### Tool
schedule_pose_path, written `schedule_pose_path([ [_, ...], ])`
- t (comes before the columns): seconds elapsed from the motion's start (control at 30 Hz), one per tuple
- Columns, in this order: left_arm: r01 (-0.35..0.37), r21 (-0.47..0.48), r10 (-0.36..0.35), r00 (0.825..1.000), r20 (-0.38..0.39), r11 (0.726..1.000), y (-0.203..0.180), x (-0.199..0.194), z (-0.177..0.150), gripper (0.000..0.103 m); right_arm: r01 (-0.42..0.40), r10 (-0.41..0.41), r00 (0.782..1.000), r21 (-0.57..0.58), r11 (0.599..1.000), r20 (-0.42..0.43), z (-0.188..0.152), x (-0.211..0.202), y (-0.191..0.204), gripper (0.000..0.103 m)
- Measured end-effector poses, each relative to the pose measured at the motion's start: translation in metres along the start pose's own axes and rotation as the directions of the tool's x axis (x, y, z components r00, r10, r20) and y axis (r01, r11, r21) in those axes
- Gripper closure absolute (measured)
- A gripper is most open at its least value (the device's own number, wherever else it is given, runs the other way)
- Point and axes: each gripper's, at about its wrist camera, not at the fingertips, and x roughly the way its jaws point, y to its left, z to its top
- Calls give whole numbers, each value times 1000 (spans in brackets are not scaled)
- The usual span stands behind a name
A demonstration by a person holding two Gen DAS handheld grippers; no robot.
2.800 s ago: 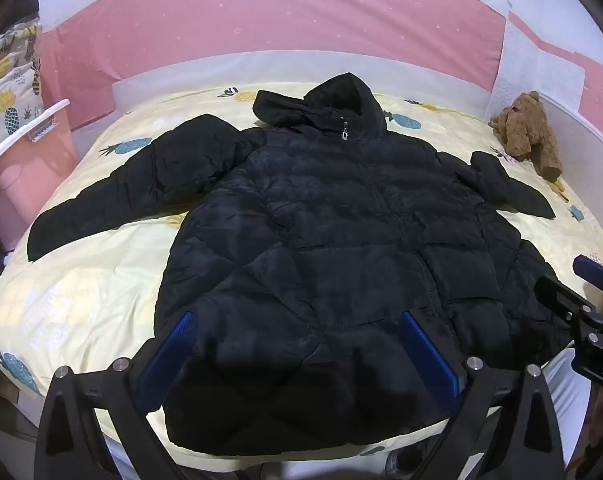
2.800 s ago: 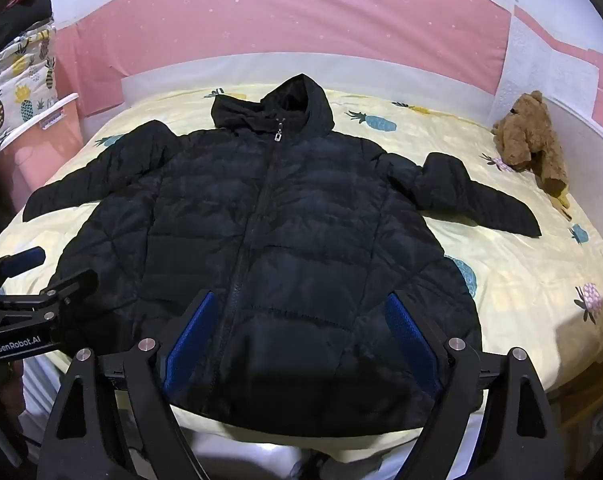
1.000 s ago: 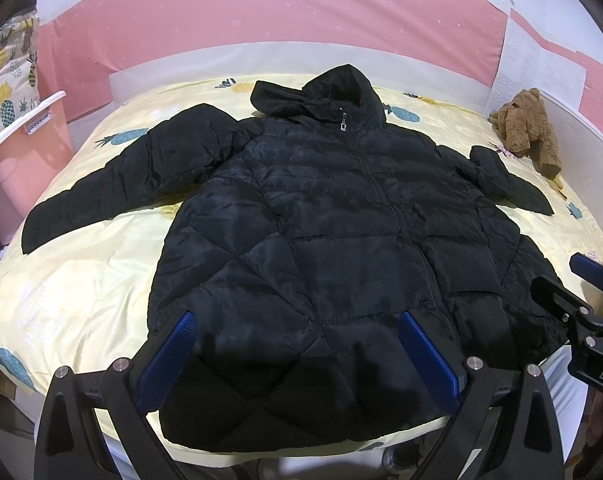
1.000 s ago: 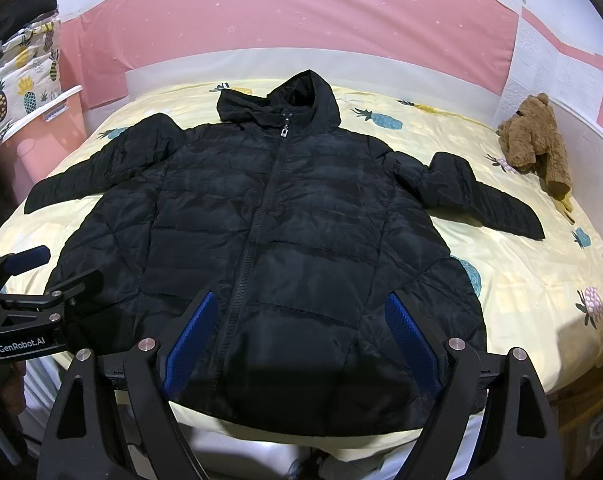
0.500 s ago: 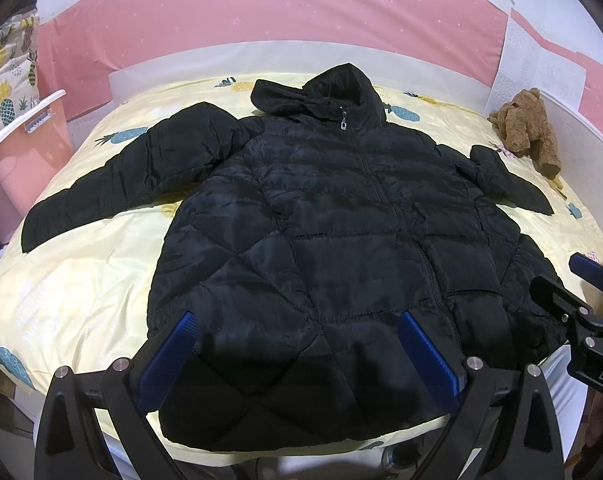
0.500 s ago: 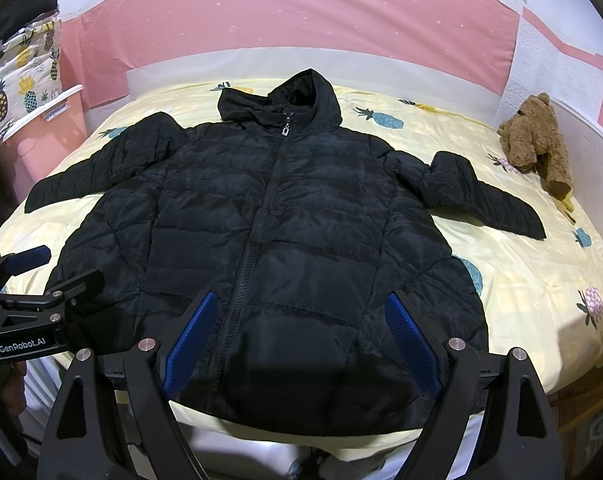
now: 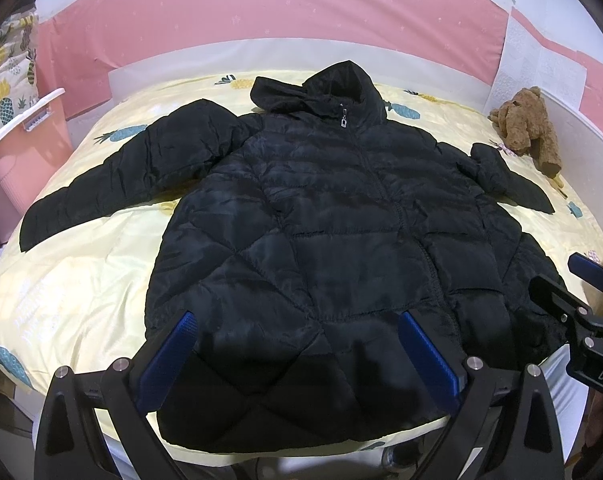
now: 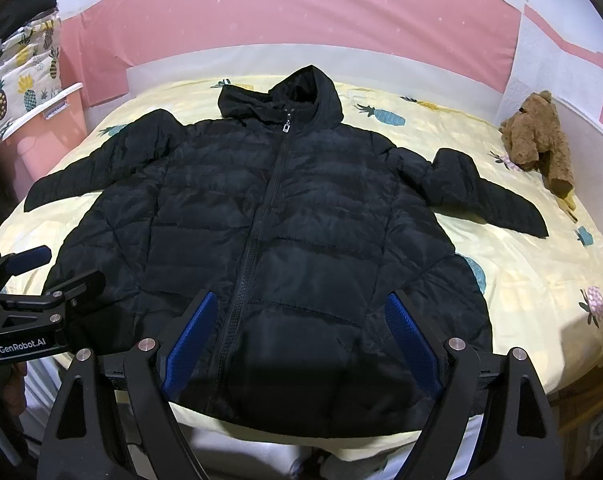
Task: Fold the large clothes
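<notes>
The black hooded puffer jacket (image 8: 277,240) lies flat on the bed (image 8: 541,280), zipped, sleeves spread toward both side edges, hem at the near edge, ready for folding. The left hand-held gripper (image 7: 297,344) and right hand-held gripper (image 8: 301,328) hover above the hem, jaws apart, holding nothing.

Black quilted jacket (image 7: 321,248), pale yellow pineapple-print bedsheet (image 7: 81,288), brown teddy bear (image 8: 537,136), pink wall (image 8: 301,16), blue-padded claw fingers (image 8: 189,336)

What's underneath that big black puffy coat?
The black jacket lies flat, front up and zipped, on a yellow bedsheet printed with pineapples. The sheet shows all around it; whatever is directly beneath the jacket is covered and cannot be seen.
</notes>
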Motion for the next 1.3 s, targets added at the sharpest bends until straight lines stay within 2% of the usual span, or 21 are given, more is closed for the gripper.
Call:
schedule_pose_path([
  [0.47,1,-38,-1,1000,-17,999,27,25,19,1,-33,33,999,-14,999,-21,11,32,7,17],
  [0.57,-9,-66,8,1000,-16,998,47,40,26,1,-59,58,998,-28,998,-22,20,47,10,17],
  [0.8,-90,-157,87,996,-25,983,107,73,45,4,-97,95,995,-62,993,-38,48,88,20,17],
  [0.93,-161,-231,160,987,-24,960,156,89,60,11,-119,116,992,-78,990,-46,66,110,27,17],
  [1.07,-210,-301,216,976,-15,930,198,99,70,11,-122,116,992,-101,987,-56,80,132,34,17],
  [1.17,-201,-376,207,978,-26,904,235,111,75,11,-115,108,992,-113,987,-66,87,147,37,17],
  [1.3,-201,-475,206,978,-40,857,278,126,74,11,-105,96,993,-121,987,-75,92,161,37,17],
])
